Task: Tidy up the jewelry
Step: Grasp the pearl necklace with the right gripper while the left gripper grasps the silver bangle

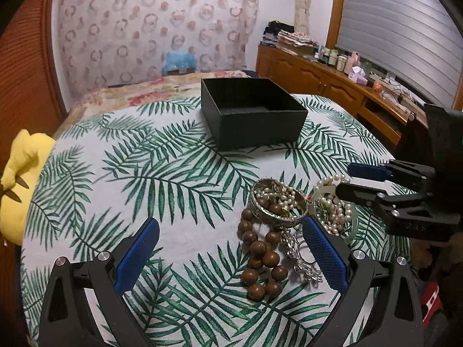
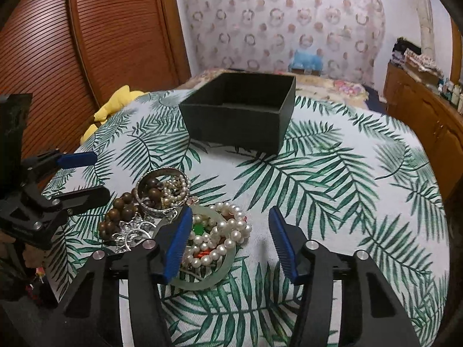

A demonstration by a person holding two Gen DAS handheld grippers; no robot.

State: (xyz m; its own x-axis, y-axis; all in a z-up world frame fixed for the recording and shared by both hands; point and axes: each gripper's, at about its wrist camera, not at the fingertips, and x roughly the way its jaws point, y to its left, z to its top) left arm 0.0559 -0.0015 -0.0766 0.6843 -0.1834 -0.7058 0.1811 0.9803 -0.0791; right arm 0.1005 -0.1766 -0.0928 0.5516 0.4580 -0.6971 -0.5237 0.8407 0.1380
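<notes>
With both tongs, left (image 1: 231, 248) and right (image 2: 228, 240), agape, we risk snagging the tangled pearl strands (image 2: 220, 237) against the jade bangle (image 2: 202, 282).

The pale green jade bangle (image 2: 202, 284) is partly hidden behind the right claw's (image 2: 228, 244) left blue finger pad (image 2: 175, 248), and white pearl strands (image 2: 228, 231) cover its middle. The inside floor of the open black cardboard box (image 1: 254, 127) is mostly hidden by its near wall. The yellow plush toy (image 1: 17, 190) at the table's left edge is cut off by the frame. Small bottles (image 1: 332, 56) on the wooden sideboard are too small to identify.
</notes>
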